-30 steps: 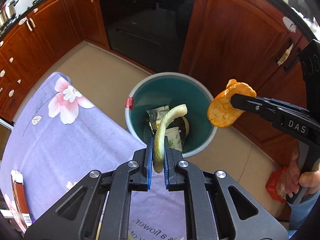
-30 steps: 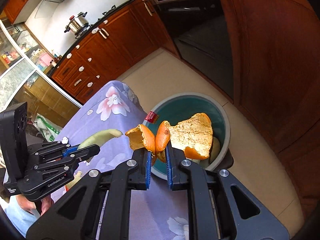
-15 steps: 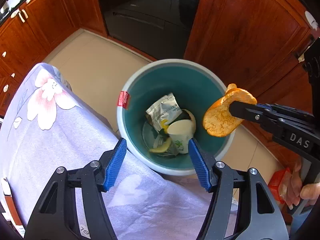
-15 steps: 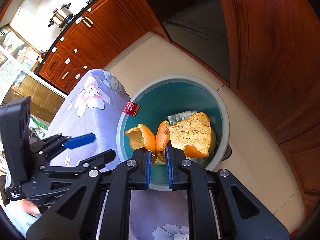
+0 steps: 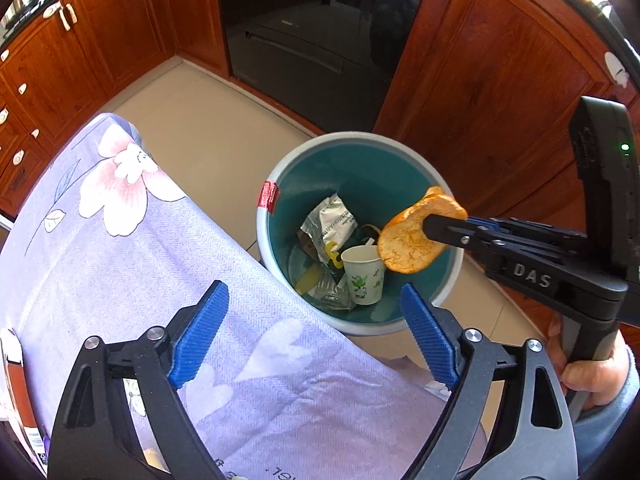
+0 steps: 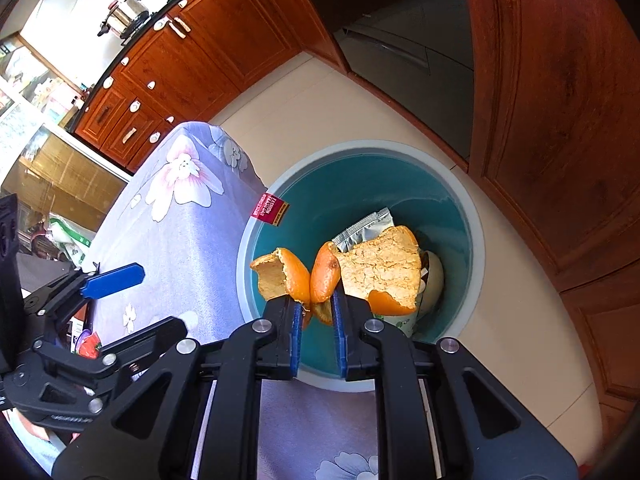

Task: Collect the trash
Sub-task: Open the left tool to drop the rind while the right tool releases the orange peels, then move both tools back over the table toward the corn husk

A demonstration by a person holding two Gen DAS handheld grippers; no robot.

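Red-brown kitchen cabinets and a dark oven front ring a pale tiled floor, where a teal bin stands just beside a table draped in a lilac flowered cloth.

Orange peel is the piece in hand. It sits pinched between the blue pads of the right gripper, its curled halves fanning up on either side of the narrow jaws, and it hangs over the bin's mouth, toward the rim nearest the table. Below it, inside the bin, lie a paper cup, a silver foil packet and some pale scraps.

The left gripper has just been opening; its jaws stand wide with nothing between them, poised over the table edge and the bin's near rim.

To drop the peel cleanly, it seems wise to carry the right gripper a little further over the middle of the bin before letting go, since the peel is broad and light and one lobe could catch the rim or fall onto the cloth. Opening the jaws fully, in one motion, should free both halves; moist pith may cling to a pad, so a slight downward tilt would probably help. The left gripper looks best kept clear of the falling piece.
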